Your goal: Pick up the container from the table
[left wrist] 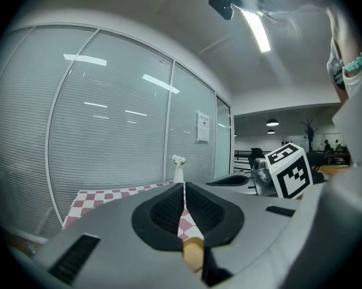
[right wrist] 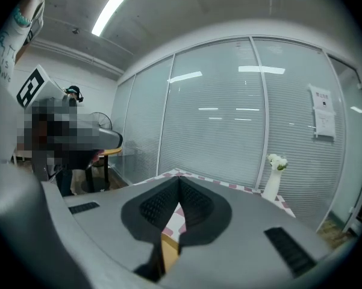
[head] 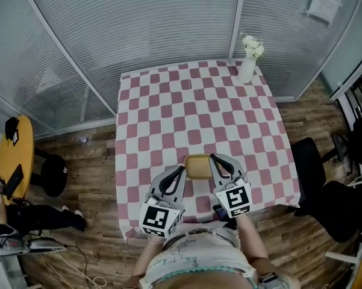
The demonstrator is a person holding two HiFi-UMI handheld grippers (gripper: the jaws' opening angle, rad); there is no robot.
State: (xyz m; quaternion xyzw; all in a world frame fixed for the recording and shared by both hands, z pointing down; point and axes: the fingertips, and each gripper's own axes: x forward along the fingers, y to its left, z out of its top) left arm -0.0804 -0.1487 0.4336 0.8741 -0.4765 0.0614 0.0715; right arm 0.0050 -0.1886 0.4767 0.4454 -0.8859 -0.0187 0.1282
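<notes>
Closest under the head camera is the person's torso (head: 196,262), and just ahead of it both claws reach over the near edge of the checked tabletop (head: 193,101). The container (head: 198,166) lies between them. Its left wall is at the tips of the left claw (head: 181,169) and its right wall runs along the right claw (head: 213,158).

In the left gripper view the jaws are drawn in until the tips meet, and a yellow piece of the container shows low in the slit between the pads. The right gripper view shows the same, with closed tips and a yellow edge wedged low between the jaws. Each claw appears to be clamped on a side wall. Whether the base rests on the cloth or hangs clear of it cannot be told.

It is a shallow, pale yellow tray with rounded corners and a low raised rim, and it looks empty. It is probably light and fairly stiff, though the thin walls may flex under a hard pinch. The smooth finish could slide in the pads if one side rises first. The two opposite walls are the sensible hold, one per claw, keeping the tray level between them.
</notes>
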